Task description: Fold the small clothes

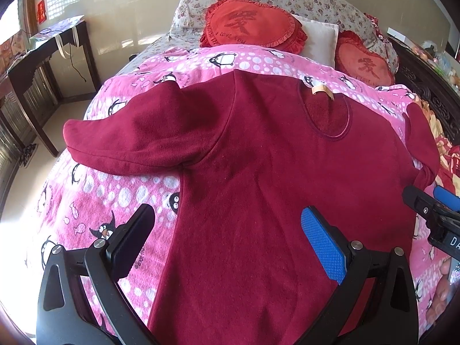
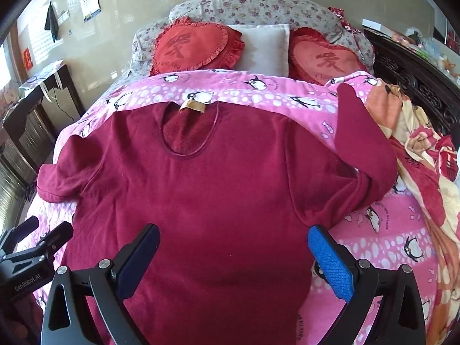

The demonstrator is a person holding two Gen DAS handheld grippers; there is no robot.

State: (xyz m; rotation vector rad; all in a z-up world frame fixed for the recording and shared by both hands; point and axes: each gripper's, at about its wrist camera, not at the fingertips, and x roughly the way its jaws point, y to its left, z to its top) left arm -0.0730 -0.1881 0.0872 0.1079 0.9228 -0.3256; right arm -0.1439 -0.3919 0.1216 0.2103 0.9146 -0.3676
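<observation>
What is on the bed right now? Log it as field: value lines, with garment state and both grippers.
garment: dark red long-sleeved top, spread flat, neckline toward the pillows
sleeves: both out to the sides, none folded in
surface: pink penguin blanket
left gripper: open, over the top's lower left edge, holding nothing
right gripper: open, over the top's lower right part, holding nothing
behind: two red heart cushions, white pillow
fold progress: not started

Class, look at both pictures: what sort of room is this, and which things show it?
A home bedroom, most likely: a bed with a pink penguin blanket, heart-shaped red cushions and a floral pillow.
</observation>
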